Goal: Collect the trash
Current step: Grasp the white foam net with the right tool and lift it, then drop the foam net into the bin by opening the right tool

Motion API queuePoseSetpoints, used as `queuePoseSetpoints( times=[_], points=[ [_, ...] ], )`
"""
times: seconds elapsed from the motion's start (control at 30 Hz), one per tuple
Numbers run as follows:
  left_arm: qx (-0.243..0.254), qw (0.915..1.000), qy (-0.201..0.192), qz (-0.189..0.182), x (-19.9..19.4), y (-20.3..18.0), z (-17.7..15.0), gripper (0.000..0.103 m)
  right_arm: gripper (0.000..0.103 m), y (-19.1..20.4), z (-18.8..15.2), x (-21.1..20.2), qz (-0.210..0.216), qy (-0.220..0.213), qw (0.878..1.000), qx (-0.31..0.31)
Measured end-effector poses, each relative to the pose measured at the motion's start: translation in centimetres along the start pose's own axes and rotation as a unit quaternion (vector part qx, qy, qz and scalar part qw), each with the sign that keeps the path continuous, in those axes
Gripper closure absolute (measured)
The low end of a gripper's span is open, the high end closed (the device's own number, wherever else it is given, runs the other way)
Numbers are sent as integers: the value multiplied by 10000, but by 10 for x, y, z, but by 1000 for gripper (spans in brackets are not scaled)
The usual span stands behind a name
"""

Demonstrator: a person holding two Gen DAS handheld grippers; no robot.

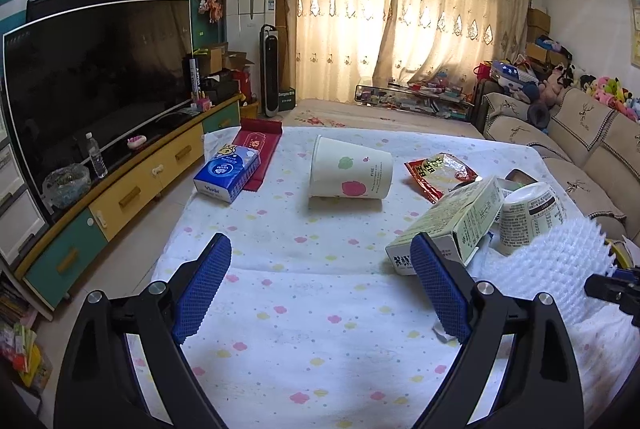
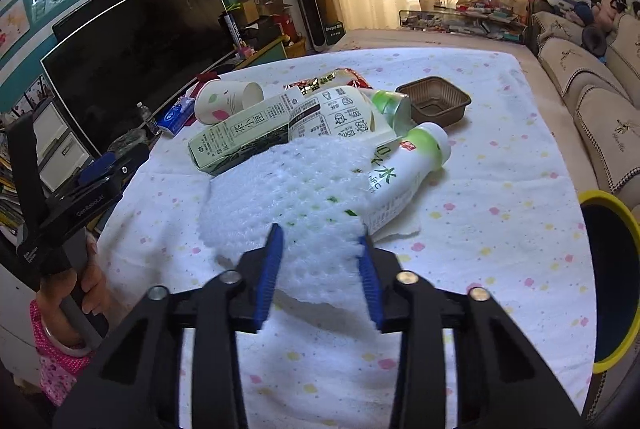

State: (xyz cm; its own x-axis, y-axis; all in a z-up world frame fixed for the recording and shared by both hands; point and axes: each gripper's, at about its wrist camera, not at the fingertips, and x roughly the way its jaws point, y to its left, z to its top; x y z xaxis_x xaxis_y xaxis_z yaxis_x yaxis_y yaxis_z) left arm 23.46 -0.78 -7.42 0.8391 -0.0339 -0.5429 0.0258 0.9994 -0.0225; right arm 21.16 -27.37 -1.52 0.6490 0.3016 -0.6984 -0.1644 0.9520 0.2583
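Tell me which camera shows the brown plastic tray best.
The right wrist view: the brown plastic tray shows whole there, open side up, behind the green-capped bottle. In the left wrist view only a dark sliver shows behind the tea carton.

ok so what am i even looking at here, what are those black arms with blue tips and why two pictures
There is no robot: a person holds a handheld two-finger gripper in each hand, with a fisheye camera on each looking along its blue-padded fingers. One picture is from the left gripper, the other from the right gripper.

The left one is open and empty over the flowered tablecloth. The right one is closed on a white foam net sleeve.

On the cloth lie trash items: a tipped paper cup, a green tea carton, a red snack wrapper, a white bottle and a brown plastic tray. A tissue pack is there too.
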Motion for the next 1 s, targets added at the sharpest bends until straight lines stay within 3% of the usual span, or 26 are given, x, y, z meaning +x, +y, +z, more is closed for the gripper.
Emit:
queuePoseSetpoints(
  times=[0.13,0.33,0.43,0.5,0.7,0.83,1.0],
  points=[
    [22,9999,-64,93,-1,-1,-1,13,88,0,0,-18,62,-175,9998,-20],
    [-60,9999,-42,100,0,2,-2,13,89,3,-3,-55,518,-397,9979,-43],
    [-58,9999,-33,102,1,2,-2,13,89,2,-2,-74,457,-594,9972,-62],
    [-63,9999,-24,115,2,2,-2,13,89,-6,-3,-87,263,-745,9969,-19],
    [-46,10000,10,72,4,1,-4,13,88,-65,-11,-121,-894,-1103,9888,452],
    [-56,10000,19,49,4,1,-4,13,87,-123,-25,-136,-1855,-1131,9711,984],
    [-39,10000,33,58,5,0,-5,13,86,-185,-43,-131,-2573,-872,9508,1492]
  ],
)
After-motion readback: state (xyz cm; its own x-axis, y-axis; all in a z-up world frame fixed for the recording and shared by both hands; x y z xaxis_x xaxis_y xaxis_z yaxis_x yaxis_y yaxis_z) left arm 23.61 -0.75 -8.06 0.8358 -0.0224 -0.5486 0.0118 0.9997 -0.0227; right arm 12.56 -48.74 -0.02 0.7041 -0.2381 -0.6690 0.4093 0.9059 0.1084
